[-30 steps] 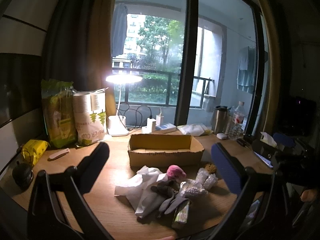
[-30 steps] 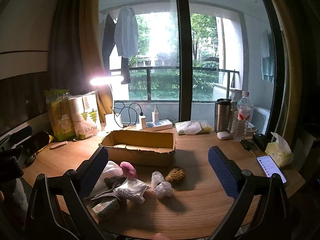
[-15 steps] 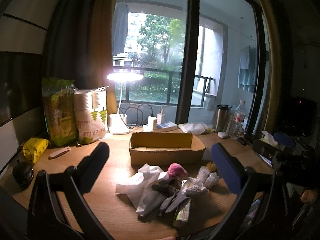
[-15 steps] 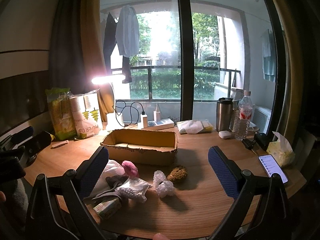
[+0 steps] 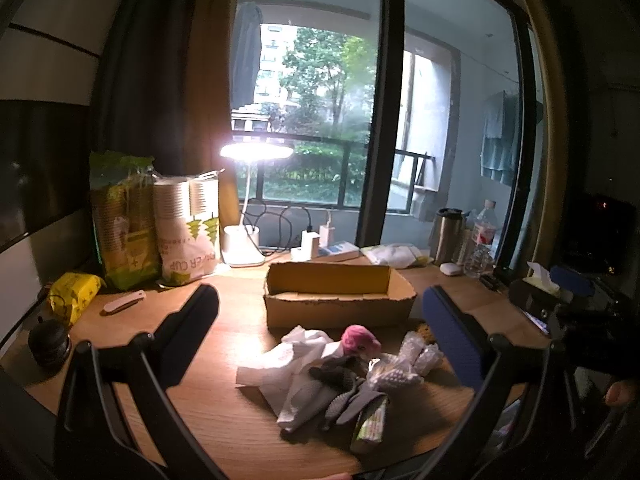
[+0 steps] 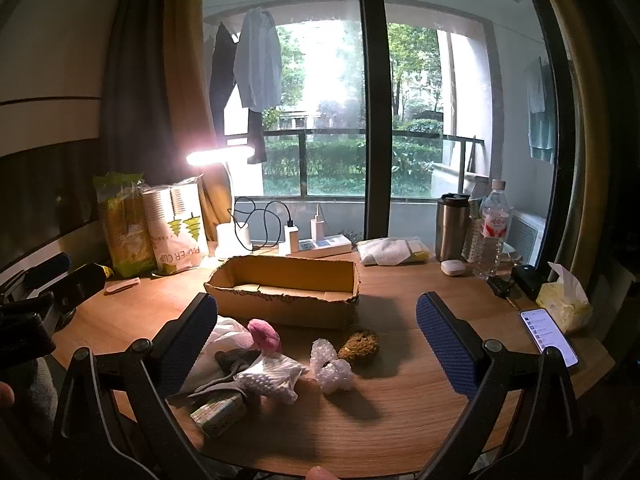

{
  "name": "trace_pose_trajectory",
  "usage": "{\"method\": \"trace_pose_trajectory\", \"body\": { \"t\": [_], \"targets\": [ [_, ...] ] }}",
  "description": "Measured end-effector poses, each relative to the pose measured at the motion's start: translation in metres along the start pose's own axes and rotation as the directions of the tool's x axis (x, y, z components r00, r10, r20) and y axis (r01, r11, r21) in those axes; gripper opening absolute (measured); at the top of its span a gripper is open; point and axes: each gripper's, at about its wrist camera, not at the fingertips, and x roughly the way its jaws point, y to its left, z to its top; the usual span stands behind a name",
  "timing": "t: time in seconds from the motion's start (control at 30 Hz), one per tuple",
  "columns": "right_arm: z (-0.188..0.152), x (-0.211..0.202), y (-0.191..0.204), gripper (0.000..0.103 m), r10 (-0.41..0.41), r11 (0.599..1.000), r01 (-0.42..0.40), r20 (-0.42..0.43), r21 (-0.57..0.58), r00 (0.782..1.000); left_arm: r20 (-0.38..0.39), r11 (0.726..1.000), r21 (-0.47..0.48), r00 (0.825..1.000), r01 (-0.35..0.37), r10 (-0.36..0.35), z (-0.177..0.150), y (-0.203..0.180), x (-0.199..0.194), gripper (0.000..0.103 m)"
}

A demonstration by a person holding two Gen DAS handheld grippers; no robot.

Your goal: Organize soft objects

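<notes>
A heap of soft objects (image 6: 256, 364) is seen on the wooden table (image 6: 400, 412), just in front of the cardboard box (image 6: 286, 288). Within the heap, a pink puff (image 6: 265, 335) is set at 12 o'clock, a white cloth (image 5: 296, 356) at 9 o'clock, and a bag of white beads (image 6: 270, 376) at the middle above a dark grey cloth (image 6: 236, 360). Bubble wrap (image 6: 330, 366) is placed at 3 o'clock of the heap, with a brown sponge (image 6: 360, 344) just beside it. The left gripper (image 5: 320, 320) and the right gripper (image 6: 316, 320) are both held above the table with fingers spread wide, nothing between them. A lit desk lamp (image 5: 248, 216) is found at 11 o'clock of the box, a phone (image 6: 548, 330) at 3 o'clock.
</notes>
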Motion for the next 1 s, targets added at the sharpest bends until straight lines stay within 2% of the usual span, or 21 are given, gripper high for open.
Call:
{"method": "trace_pose_trajectory", "body": {
  "t": [1.0],
  "targets": [
    [0.0006, 0.0063, 0.0003, 0.101, 0.010, 1.000, -0.010, -0.012, 0.004, 1.000, -0.015, 1.000, -0.001, 1.000, 0.001, -0.001, -0.0005, -0.0033, 0.0028, 0.103]
  ]
}}
